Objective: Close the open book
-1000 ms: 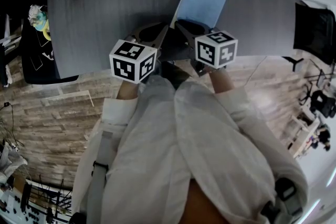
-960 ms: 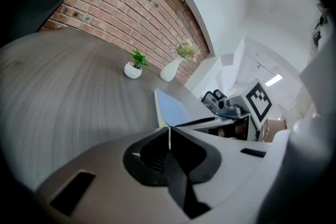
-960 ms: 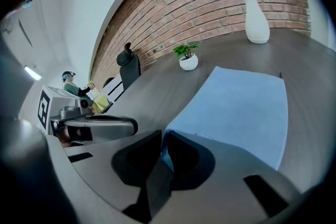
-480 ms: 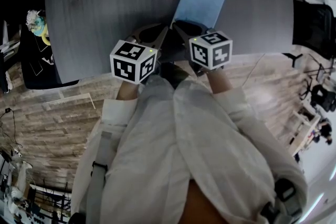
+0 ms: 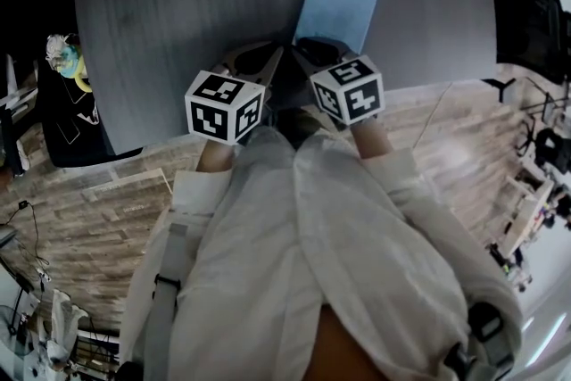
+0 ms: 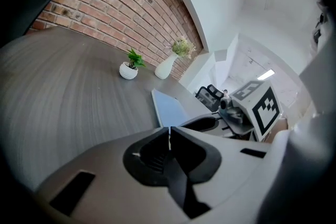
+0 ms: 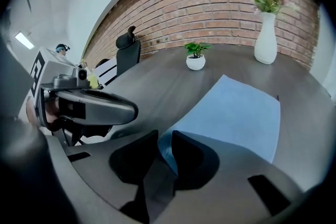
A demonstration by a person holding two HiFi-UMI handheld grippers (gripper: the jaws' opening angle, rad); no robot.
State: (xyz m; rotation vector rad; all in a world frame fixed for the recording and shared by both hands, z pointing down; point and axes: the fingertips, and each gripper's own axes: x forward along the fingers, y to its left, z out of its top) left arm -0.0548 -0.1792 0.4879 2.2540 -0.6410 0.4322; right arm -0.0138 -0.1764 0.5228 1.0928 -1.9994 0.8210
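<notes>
Flatly closed: a thin blue rectangular book (image 5: 337, 4) on the grey wood-grain table (image 5: 178, 4).
Left gripper (image 6: 169, 131) pressed together; right gripper (image 7: 164, 138) slightly parted (blue corner showing through); potted plant (image 7: 196, 57) beyond.

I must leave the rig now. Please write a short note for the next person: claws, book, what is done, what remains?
Left claw: shut, empty, over the table.
Right claw: jaws slightly apart, gripping nothing; the book's near corner shows through the gap.
Book: flat on the grey table, blue cover up, no pages showing.
Done: the book looks closed.
Left: probably only drawing both claws away.
</notes>
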